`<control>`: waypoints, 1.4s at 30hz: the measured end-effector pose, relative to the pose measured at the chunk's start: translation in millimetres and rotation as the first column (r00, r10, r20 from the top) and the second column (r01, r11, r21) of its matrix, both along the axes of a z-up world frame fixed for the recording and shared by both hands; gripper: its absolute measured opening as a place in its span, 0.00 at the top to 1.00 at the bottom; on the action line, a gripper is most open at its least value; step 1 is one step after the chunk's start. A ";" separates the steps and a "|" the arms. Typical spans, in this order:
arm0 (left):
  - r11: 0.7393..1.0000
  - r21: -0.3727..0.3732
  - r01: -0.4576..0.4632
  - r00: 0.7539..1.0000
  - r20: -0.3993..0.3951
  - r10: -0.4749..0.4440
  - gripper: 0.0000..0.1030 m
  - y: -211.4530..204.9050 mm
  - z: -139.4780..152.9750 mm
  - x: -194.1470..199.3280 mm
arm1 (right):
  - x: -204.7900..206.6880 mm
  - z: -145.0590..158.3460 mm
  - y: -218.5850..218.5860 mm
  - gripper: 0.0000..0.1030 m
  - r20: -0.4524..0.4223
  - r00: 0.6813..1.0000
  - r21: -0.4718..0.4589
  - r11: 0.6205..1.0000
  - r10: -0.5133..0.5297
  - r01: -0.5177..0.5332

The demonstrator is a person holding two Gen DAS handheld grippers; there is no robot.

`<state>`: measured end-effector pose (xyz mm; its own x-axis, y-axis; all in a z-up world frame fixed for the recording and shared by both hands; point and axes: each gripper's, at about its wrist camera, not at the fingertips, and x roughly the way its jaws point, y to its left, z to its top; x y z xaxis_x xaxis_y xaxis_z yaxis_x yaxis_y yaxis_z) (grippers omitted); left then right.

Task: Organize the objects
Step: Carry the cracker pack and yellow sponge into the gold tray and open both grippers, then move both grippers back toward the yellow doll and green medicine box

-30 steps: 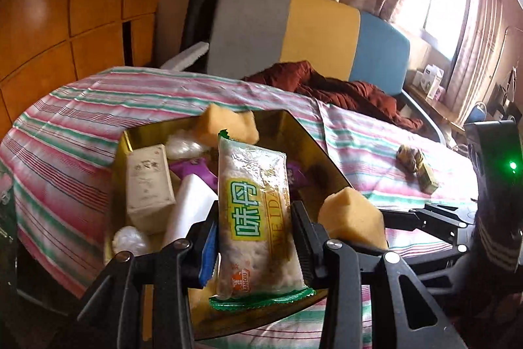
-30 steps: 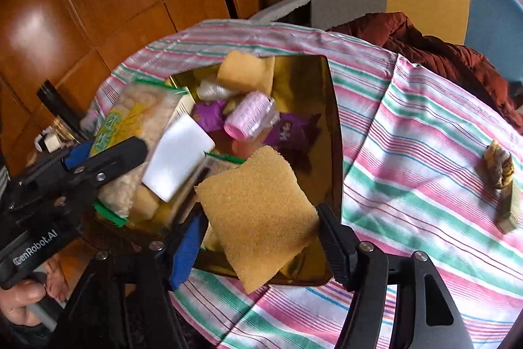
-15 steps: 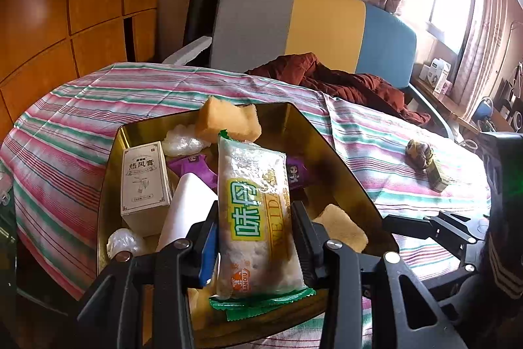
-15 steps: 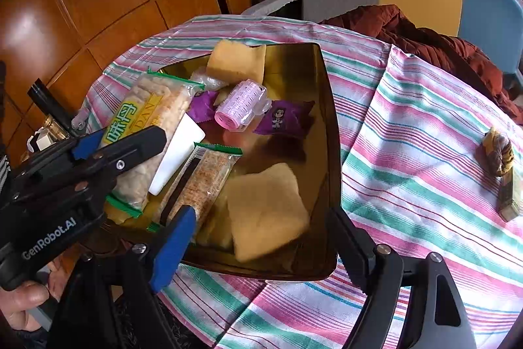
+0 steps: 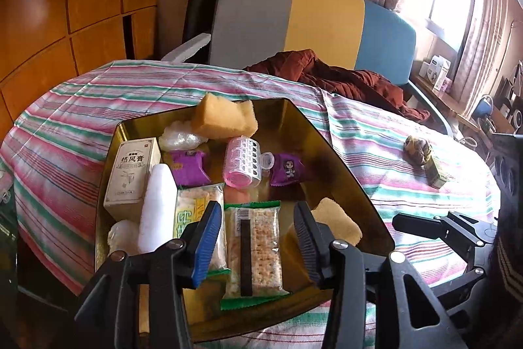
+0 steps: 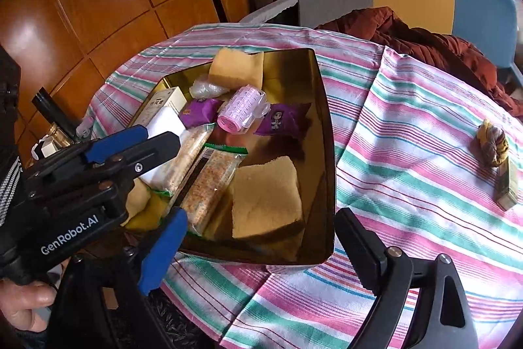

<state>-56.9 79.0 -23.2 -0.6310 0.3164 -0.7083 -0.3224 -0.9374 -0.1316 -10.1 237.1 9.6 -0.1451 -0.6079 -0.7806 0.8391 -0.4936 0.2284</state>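
A gold tray (image 5: 343, 165) (image 6: 328, 152) on the striped tablecloth holds several items. My left gripper (image 5: 256, 218) (image 6: 160, 133) hovers over the tray's near end; its jaws are opening and grip nothing. Below the gap lies a cracker bar packet (image 5: 253, 251) (image 6: 209, 185). The rice-cracker packet with the green-yellow label (image 5: 193, 218) rests in the tray just left of the blue pad. My right gripper (image 6: 261, 215) is open wide and still opening, above a tan sponge (image 6: 266, 195) (image 5: 336, 218) lying flat in the tray's near right corner.
The tray also holds a pink hair roller (image 5: 243, 165), purple packets (image 5: 289, 169), a cream box (image 5: 130, 175), a white block (image 5: 157, 208) and a second sponge (image 5: 224, 120). A brown-yellow bundle (image 6: 492, 146) and a small box (image 6: 506, 188) lie on the cloth at right. A chair with a red garment (image 5: 343, 77) stands behind.
The left gripper let go of the rice-cracker packet, which dropped into the tray at left. The right gripper released the sponge into the tray and opened wider.
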 end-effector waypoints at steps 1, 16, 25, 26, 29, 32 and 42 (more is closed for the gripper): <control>1.000 0.006 -0.005 1.000 0.002 0.005 0.55 -1.9 0.4 0.9 | 0.5 0.4 0.7 0.11 -0.002 1.000 0.000 1.000 -0.002 0.002; 0.989 0.031 -0.141 0.990 0.016 0.141 0.55 -55.3 4.5 8.0 | 13.7 10.6 7.4 0.05 -0.038 0.999 -0.025 1.000 0.003 -0.004; 0.998 0.016 -0.066 0.998 -0.001 0.066 0.55 -27.8 10.8 20.3 | 20.2 25.2 16.3 0.00 -0.130 0.991 -0.049 0.998 -0.041 0.034; 0.998 0.014 -0.056 0.998 -0.001 0.056 0.55 -24.8 10.5 21.2 | 19.2 25.9 17.9 0.00 -0.130 0.990 -0.051 0.998 -0.045 0.038; 1.000 -0.008 -0.029 1.000 -0.004 0.029 0.55 -14.7 9.8 24.2 | 16.3 27.5 23.9 0.00 -0.127 0.990 -0.059 0.997 -0.062 0.055; 1.000 -0.026 -0.007 1.000 -0.010 0.007 0.55 -6.6 10.3 26.7 | 12.8 29.1 29.7 0.00 -0.128 0.989 -0.063 0.996 -0.074 0.066; 0.995 -0.063 0.082 0.996 -0.019 -0.083 0.55 25.4 16.5 28.9 | -12.6 29.4 55.2 0.00 -0.130 0.982 -0.053 0.990 -0.139 0.133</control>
